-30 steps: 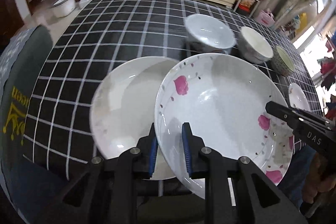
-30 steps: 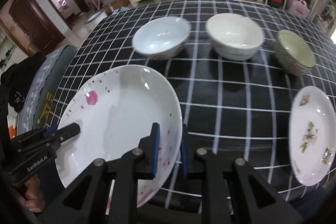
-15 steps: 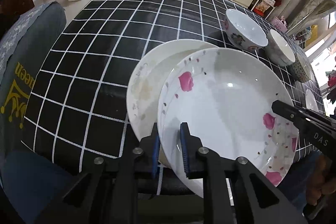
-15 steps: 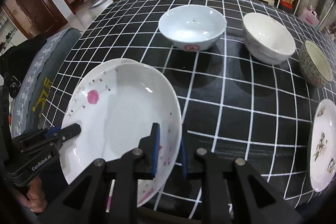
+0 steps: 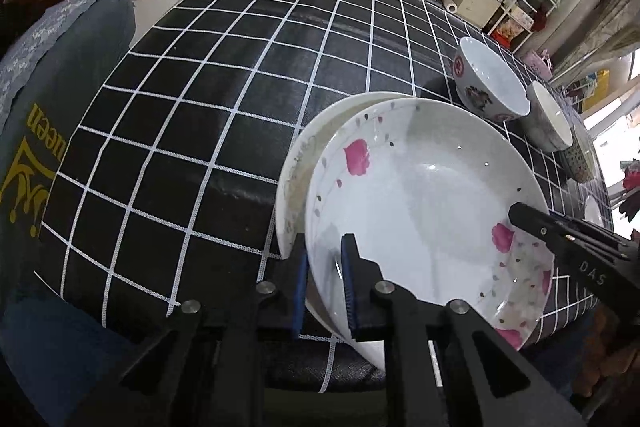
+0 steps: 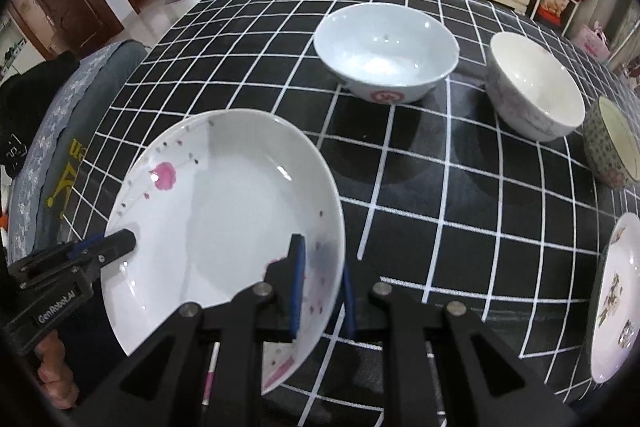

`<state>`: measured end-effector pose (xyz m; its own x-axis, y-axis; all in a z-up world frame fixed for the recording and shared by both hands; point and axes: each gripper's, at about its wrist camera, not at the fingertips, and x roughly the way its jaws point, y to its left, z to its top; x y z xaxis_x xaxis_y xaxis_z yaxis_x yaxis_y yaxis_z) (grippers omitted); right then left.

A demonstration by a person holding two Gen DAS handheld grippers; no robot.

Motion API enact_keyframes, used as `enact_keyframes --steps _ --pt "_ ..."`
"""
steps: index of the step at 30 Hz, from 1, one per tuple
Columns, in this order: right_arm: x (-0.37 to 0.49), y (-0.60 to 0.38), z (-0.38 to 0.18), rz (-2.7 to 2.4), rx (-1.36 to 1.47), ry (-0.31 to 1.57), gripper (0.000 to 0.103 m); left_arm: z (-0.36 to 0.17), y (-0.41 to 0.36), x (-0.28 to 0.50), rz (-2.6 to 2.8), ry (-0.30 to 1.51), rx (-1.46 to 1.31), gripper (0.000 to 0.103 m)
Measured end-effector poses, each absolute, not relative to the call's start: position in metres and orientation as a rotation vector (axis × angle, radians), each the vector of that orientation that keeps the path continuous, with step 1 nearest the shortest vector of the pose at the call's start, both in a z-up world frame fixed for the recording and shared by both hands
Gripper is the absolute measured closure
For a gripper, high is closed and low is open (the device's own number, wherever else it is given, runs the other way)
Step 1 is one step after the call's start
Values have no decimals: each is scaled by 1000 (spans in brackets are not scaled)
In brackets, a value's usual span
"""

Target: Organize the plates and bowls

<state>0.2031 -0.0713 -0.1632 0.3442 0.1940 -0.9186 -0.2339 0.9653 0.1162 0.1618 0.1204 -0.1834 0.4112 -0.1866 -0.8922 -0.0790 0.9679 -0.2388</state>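
My left gripper point(image 5: 324, 279) is matte black plastic, its jaws lined with ribbed blue pads point(image 5: 299, 291) and pinned with round silver screws point(image 5: 191, 305). My right gripper point(image 6: 322, 289) is built alike; white "DAS" lettering marks its side. Bare fingers point(image 6: 56, 383) grip the "GenRobot.AI"-marked handle.

You have the white ceramic plate with pink flowers point(image 5: 420, 211) pinched by its rim between both sets of jaws, tilted, directly over a plain white ceramic plate point(image 5: 308, 151) showing only as a crescent left of the left jaws. Ahead of the right jaws sit a pale blue-white bowl with a red emblem point(image 6: 386, 53), a white bowl point(image 6: 534, 85) and a small patterned bowl point(image 6: 614, 143), upright in a row, with a floral white plate point(image 6: 616, 297) flat to their right.
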Motion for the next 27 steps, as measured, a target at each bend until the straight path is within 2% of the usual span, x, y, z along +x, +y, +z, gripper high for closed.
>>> enact_keyframes --steps 2,4,7,9,10,11,17,27 --pt "203 -72 -165 281 -33 1195 81 -182 121 161 -68 1146 -256 89" --pt "203 -71 -166 271 -47 1198 70 -180 119 160 -65 1140 -239 89" --pt "199 -73 -167 266 -53 1196 61 -177 120 158 -52 1141 -245 88" --pt "195 -74 -165 267 -55 1193 57 -172 120 156 -40 1135 -242 82" --pt "194 -74 -164 266 -56 1189 53 -169 118 155 -21 1122 -218 72" --pt "192 -76 -163 267 -55 1184 53 -164 117 153 0 1101 -185 67" --pt "180 -86 -142 278 -28 1140 49 -144 104 145 -26 1052 -122 67" --pt "159 -142 -98 214 10 1052 48 -117 49 138 -115 1029 -104 66"
